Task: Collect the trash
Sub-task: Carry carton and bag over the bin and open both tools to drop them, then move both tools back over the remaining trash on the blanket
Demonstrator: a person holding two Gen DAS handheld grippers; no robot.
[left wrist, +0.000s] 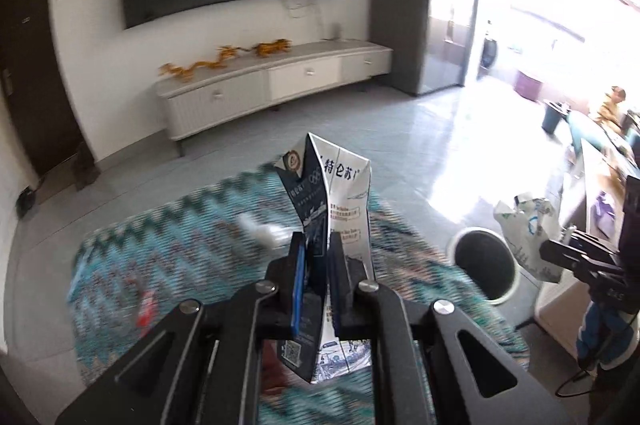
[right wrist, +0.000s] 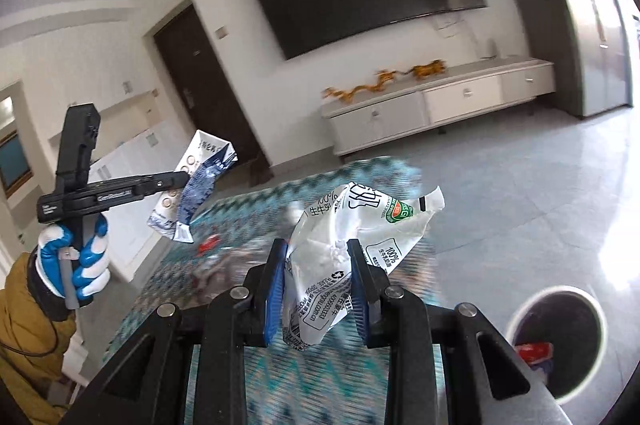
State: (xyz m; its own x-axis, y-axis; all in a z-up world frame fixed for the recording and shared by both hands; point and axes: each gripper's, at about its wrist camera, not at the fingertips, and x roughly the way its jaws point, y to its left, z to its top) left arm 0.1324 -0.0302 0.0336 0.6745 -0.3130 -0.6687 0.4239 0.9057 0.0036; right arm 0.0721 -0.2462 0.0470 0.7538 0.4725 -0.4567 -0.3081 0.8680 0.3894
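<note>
Clearly both loads are airborne over the rug (left wrist: 168, 257): the left hand-held gripper (left wrist: 316, 289) pinches a flattened milk carton (left wrist: 332, 209), the right hand-held gripper (right wrist: 316, 289) clamps a crumpled white wrapper (right wrist: 344, 249). The bin (right wrist: 560, 337) sits nearby; the light wrapper could slip or miss its rim.

Bin (right wrist: 560, 341) mouth open; red wrapper (right wrist: 534, 352) inside; sofa edge (left wrist: 560, 289) just beside.
</note>
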